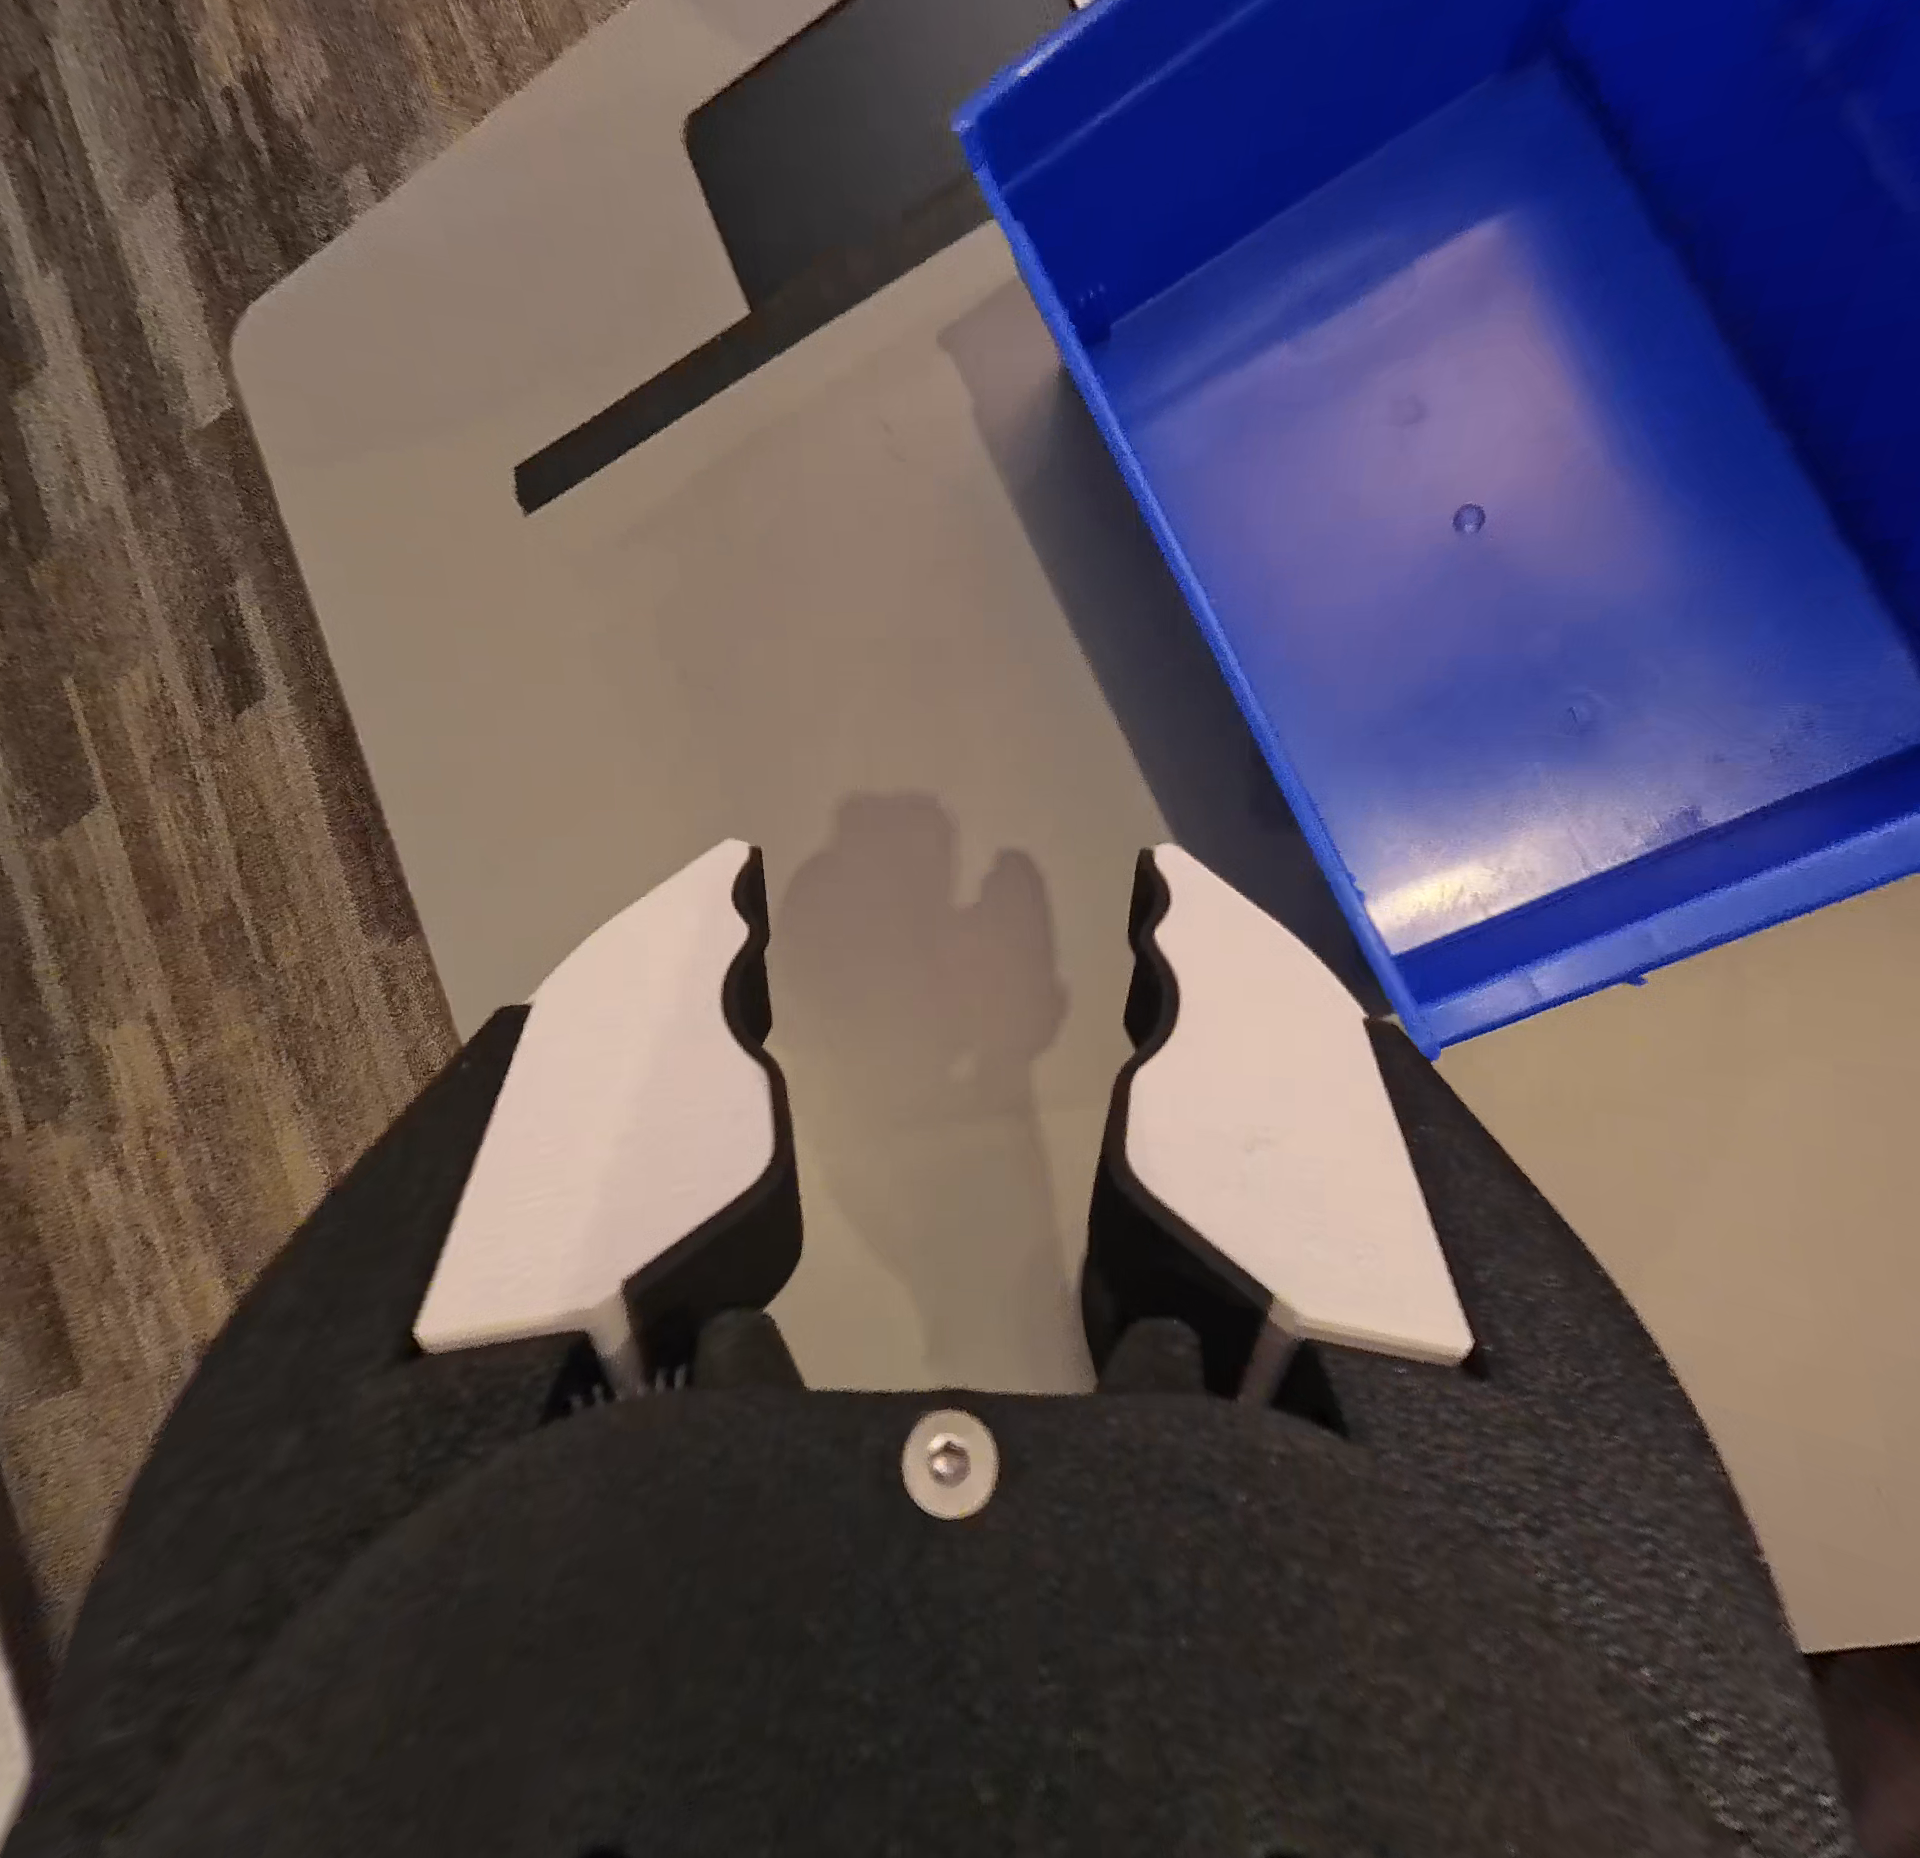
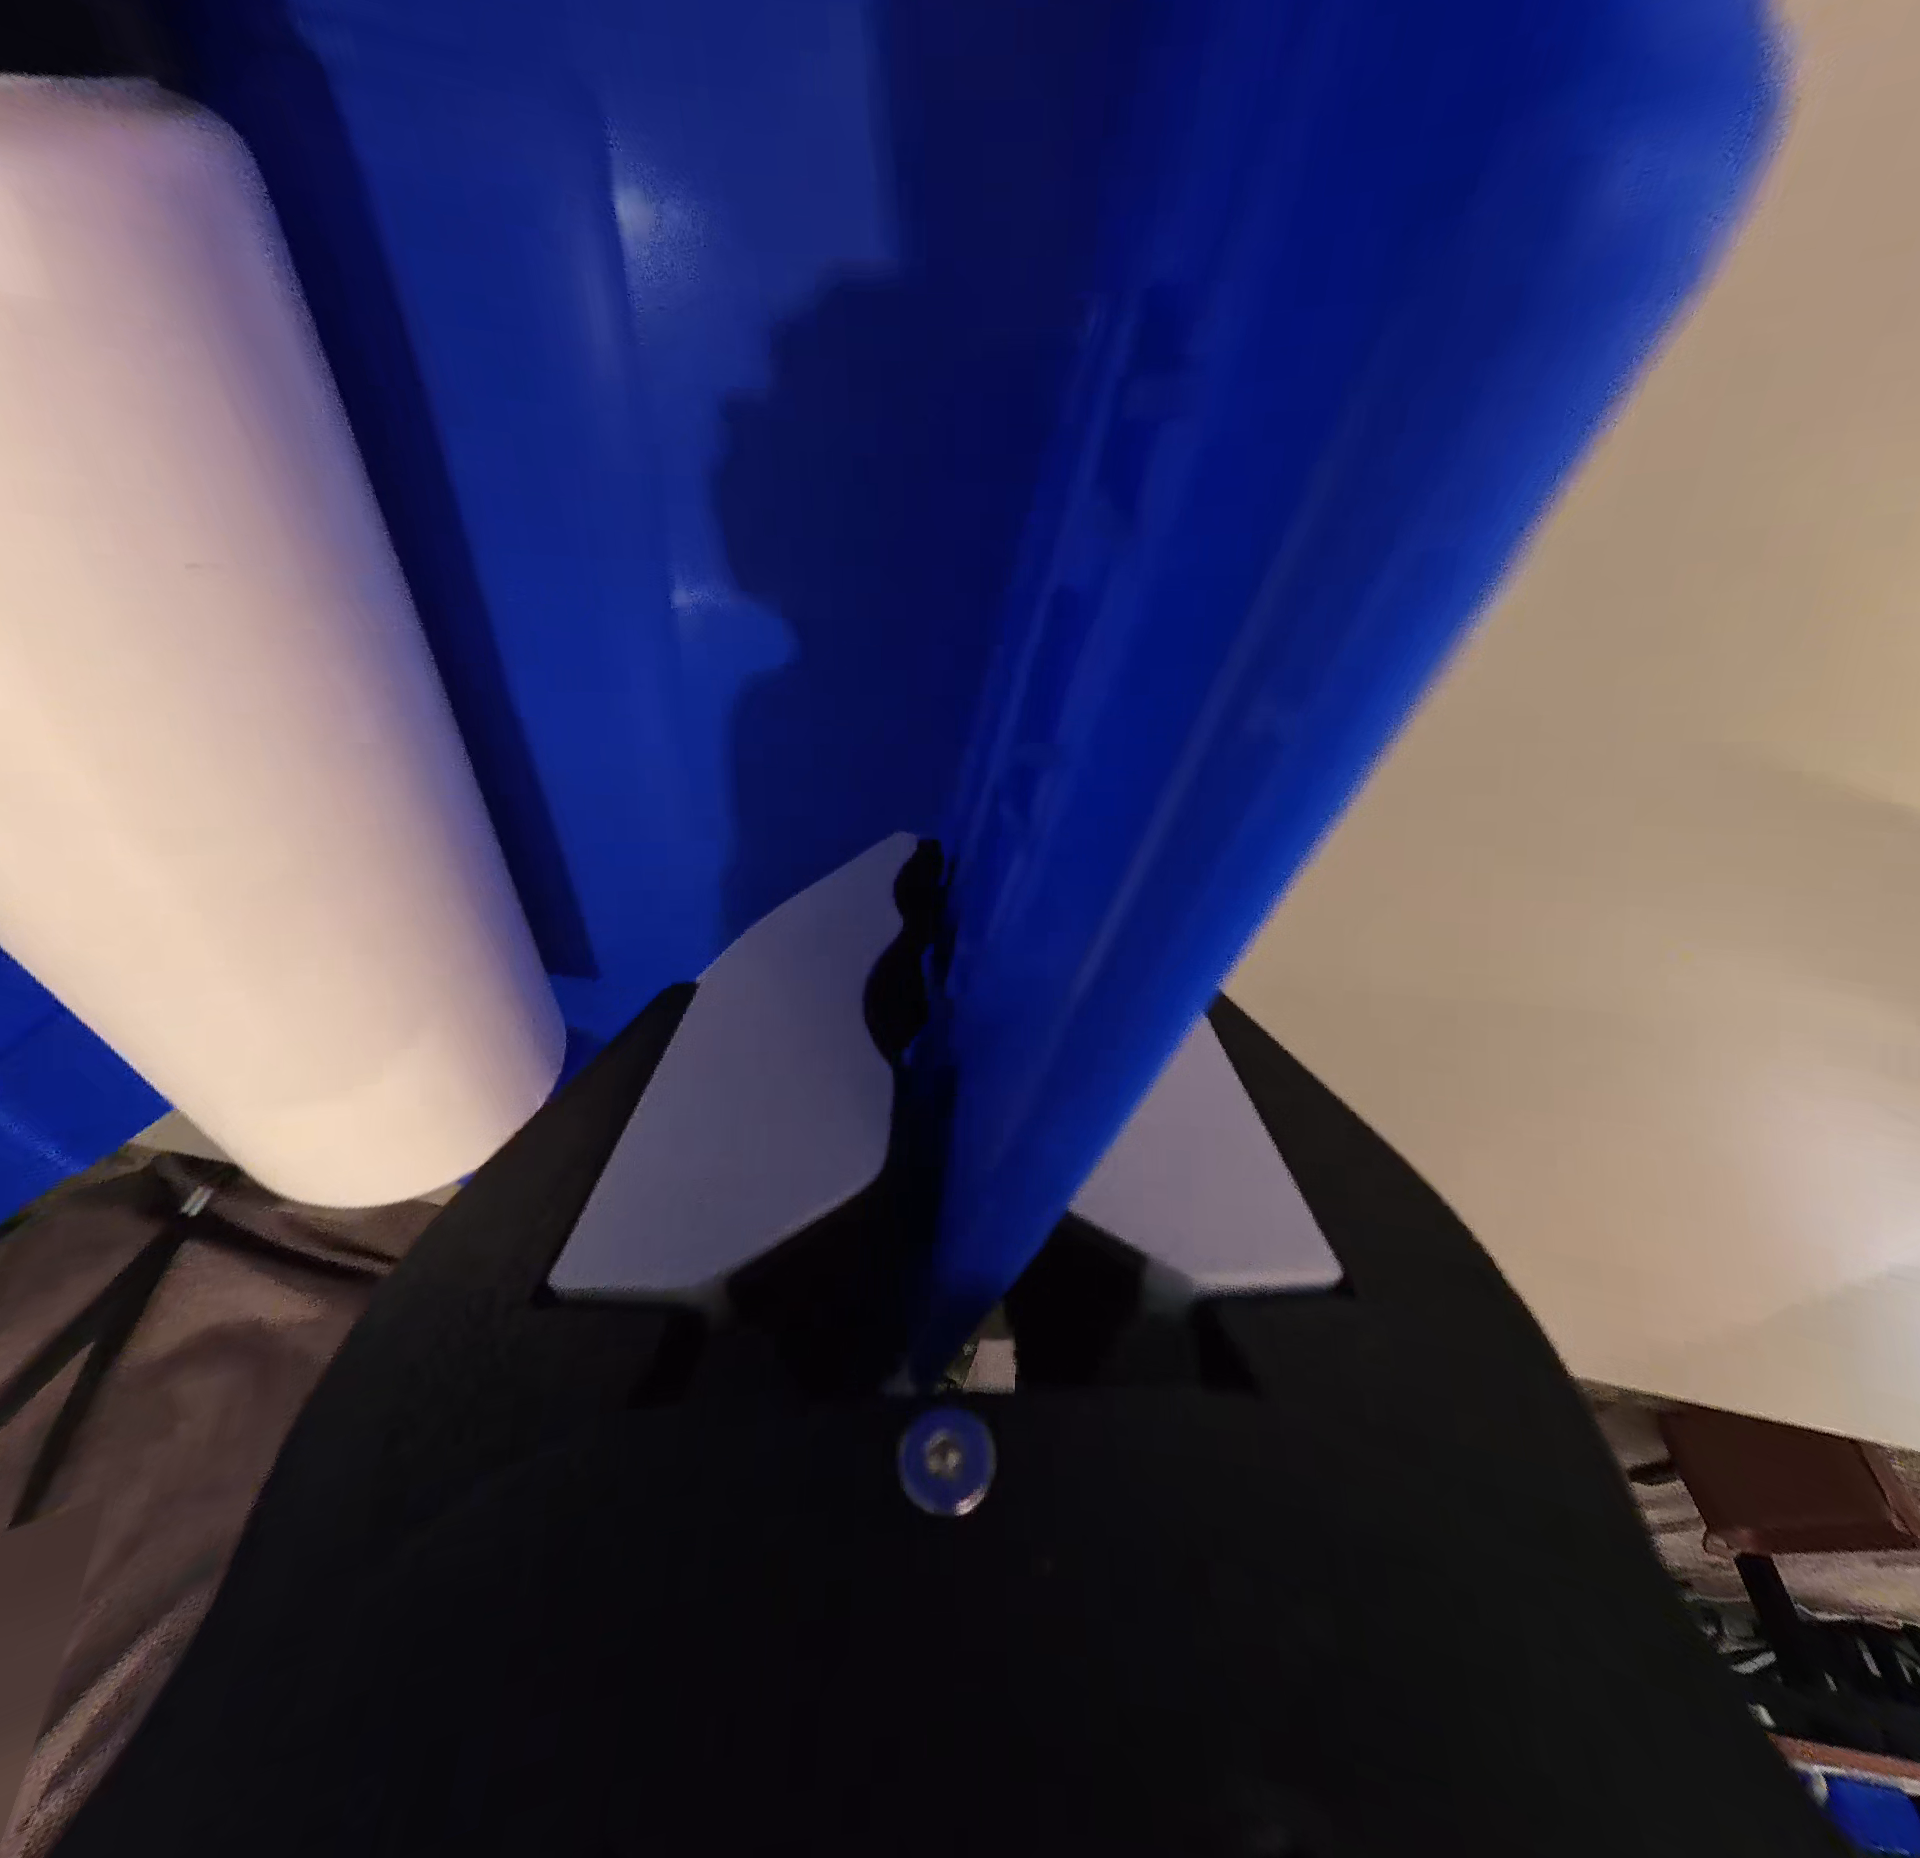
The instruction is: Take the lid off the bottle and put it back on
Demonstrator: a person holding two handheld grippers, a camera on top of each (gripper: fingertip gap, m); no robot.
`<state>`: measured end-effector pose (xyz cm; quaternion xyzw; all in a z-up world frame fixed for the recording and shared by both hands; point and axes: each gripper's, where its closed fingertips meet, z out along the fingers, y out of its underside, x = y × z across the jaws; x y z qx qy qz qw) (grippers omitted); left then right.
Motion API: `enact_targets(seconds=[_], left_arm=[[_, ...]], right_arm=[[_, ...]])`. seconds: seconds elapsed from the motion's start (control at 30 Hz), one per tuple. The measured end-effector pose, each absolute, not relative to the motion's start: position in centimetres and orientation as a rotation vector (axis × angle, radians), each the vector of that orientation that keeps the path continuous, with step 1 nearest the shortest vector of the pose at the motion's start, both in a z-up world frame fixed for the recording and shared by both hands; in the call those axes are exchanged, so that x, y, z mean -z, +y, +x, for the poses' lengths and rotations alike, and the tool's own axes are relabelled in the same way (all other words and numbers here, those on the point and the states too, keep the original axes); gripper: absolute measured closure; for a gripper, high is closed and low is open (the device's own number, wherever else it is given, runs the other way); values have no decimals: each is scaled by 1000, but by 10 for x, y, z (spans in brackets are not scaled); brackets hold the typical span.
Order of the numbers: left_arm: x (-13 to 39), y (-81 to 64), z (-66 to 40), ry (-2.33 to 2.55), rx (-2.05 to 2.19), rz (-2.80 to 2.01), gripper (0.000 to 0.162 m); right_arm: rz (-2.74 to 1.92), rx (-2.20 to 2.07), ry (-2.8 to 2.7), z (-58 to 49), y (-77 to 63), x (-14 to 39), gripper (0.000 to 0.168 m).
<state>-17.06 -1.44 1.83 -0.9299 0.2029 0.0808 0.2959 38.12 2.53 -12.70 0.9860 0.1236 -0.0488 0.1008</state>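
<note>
1. A pale grey table [image 1: 582, 665] is seen from above in the left wrist view, with striped brown carpet [image 1: 156, 561] to its left and a dark flat panel [image 1: 831, 177] lying at its far edge
2. A blue plastic bin [image 1: 1455, 520] is seen at the right of the left wrist view, its inside bare in the part that is visible; it appears tilted or raised at the table's right side, though whether it touches the table cannot be told
3. In the right wrist view the same blue bin [image 2: 810, 354] fills most of the picture, with one of its walls [image 2: 1247, 582] running edge-on toward the camera
4. A white cylindrical object [image 2: 208, 665], possibly the bottle, is seen at the left, close against the bin; no lid can be made out
5. The right claw [image 2: 940, 863] is closed on the bin wall, which is pinched between its fingers
6. The left claw [image 1: 945, 863] is held wide apart over the table with nothing between its fingers; only its shadow [image 1: 925, 977] is cast there
</note>
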Motion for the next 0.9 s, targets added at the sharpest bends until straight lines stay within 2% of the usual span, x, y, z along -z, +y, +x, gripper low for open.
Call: enact_targets(seconds=[0.2,0.27,0.43,0.57,0.73,0.9], left_arm=[[-32,-16,-201,424,-232,-2436,92],[-41,-15,-218,316,-288,-2410,87],[-64,-11,-237,185,-362,-2290,87],[-65,-12,-247,143,-371,-2287,81],[-76,-14,-254,115,-390,-2239,81],[-83,-21,-245,139,-364,-2217,77]], right_arm=[[2965,79,360,385,23,84,162],[2968,59,382,376,25,64,162],[2980,-8,494,332,38,10,162],[2971,29,617,276,47,-19,162],[2938,137,815,179,58,-25,162],[2855,203,993,74,65,-3,162]])
